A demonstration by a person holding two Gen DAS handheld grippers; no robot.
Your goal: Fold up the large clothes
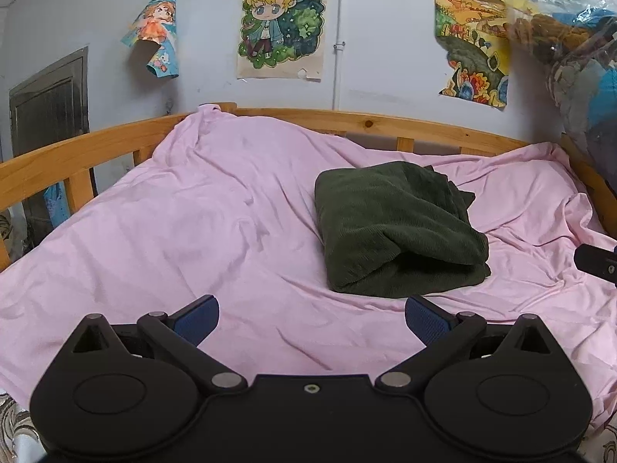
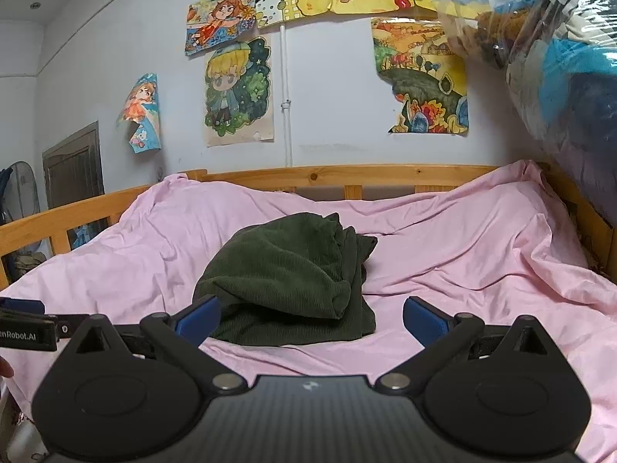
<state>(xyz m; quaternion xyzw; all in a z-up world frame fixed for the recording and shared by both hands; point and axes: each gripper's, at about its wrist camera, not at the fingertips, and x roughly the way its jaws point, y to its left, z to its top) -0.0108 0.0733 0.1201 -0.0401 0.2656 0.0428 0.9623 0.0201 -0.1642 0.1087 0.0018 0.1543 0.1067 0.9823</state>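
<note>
I have the left hand-held gripper [image 1: 311, 318] released, blue pads wide apart, nothing between them, hovering over the near edge of the bed. Right hand-held gripper [image 2: 311, 318] is the same: spread wide, empty. The dark green garment [image 1: 397, 227] sits as a folded bundle on the pink sheet [image 1: 193, 212], right of centre from the left view, straight ahead and near in the right view. It rests flat on the bed, free of both grippers, well short of the wooden rail [image 1: 366, 121]. Folded edge faces me, a loose bit pokes out at the far side. I judge the fold looks done or nearly so, which is why both grippers sit back and let go: no grip needed to keep the bundle together. Bundle looks soft and thick, could slump open if nudged. Sheet is wrinkled under it, likely from dragging fabric. Wall drawings [image 1: 283, 25] and a plastic bag [image 2: 547, 46] hang clear of the work.
</note>
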